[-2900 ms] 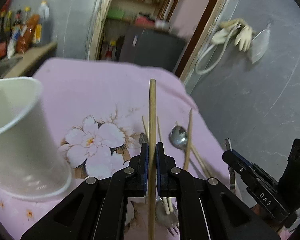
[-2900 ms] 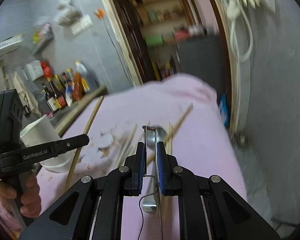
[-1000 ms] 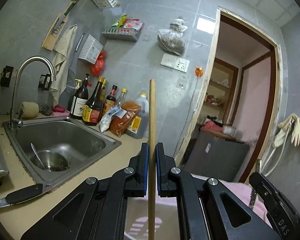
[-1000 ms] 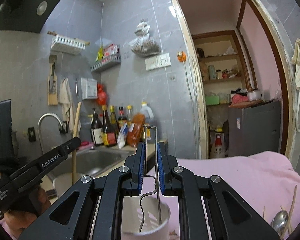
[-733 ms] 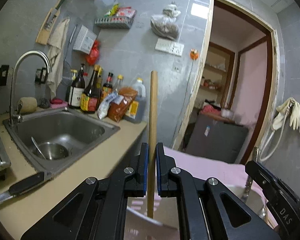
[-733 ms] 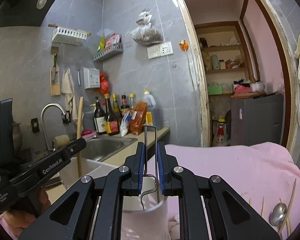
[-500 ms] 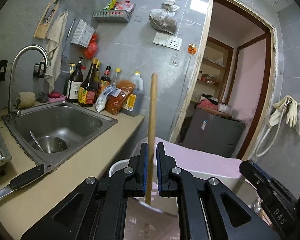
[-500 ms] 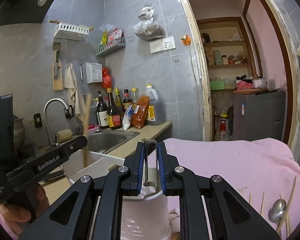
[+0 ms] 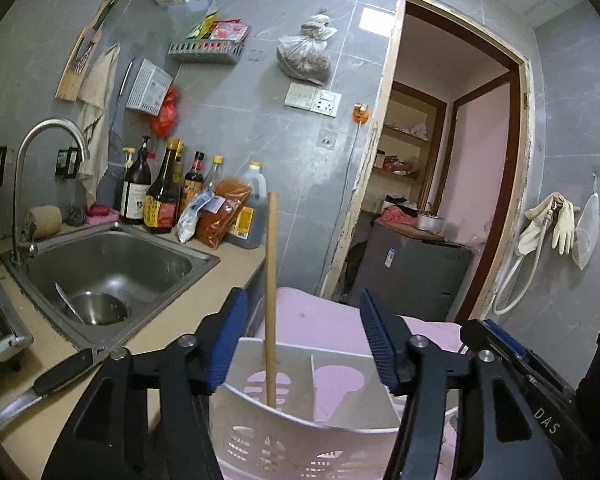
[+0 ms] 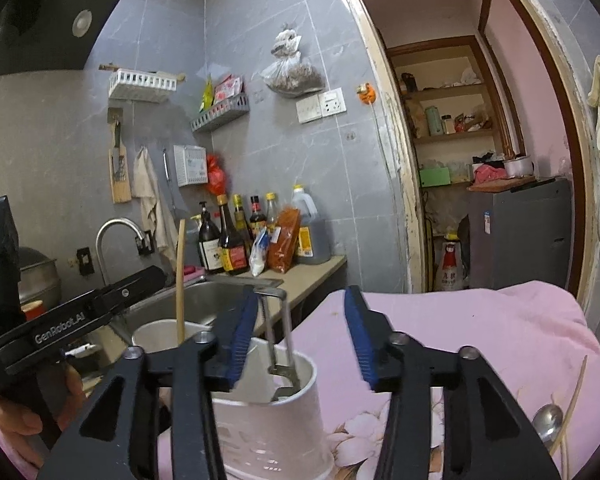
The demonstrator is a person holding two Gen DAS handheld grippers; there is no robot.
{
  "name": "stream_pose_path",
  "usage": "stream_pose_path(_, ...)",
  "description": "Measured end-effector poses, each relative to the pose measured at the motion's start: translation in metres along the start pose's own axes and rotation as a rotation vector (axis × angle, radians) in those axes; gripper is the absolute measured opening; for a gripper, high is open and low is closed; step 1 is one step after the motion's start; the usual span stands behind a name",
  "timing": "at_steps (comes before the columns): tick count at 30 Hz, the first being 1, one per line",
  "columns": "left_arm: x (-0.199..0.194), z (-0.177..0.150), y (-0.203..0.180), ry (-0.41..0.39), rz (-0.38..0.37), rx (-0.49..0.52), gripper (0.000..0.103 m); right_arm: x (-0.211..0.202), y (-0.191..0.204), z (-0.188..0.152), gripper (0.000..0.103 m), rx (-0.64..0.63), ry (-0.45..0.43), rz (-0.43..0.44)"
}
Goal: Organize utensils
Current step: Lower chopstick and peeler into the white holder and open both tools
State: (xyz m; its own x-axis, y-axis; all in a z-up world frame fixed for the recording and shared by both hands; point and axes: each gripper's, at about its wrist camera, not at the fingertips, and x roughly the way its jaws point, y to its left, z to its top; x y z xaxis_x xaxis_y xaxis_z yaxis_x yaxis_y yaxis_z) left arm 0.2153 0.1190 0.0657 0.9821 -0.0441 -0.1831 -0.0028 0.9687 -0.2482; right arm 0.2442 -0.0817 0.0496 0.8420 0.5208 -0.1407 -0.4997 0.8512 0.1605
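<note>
Wooden chopstick (image 9: 271, 300) and metal peeler (image 10: 278, 340) stand in separate compartments of the white holder (image 10: 272, 420); I have both sets of fingers spread open, empty. Next, I'd fetch the spoon (image 10: 548, 420) from the pink tabletop (image 10: 480, 340).

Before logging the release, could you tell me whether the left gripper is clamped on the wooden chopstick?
No, the left gripper is open, with the chopstick standing free in the holder.

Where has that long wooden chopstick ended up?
The chopstick stands upright in the white utensil holder, in its left compartment, between the open left fingers.
</note>
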Motion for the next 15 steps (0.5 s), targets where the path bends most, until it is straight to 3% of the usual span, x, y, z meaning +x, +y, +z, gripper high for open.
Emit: stream_pose_path(15, 0.0, -0.006, 0.007, 0.042, 0.023, -0.012, 0.054, 0.02, -0.012, -0.008, 0.045, 0.052, 0.16, 0.001)
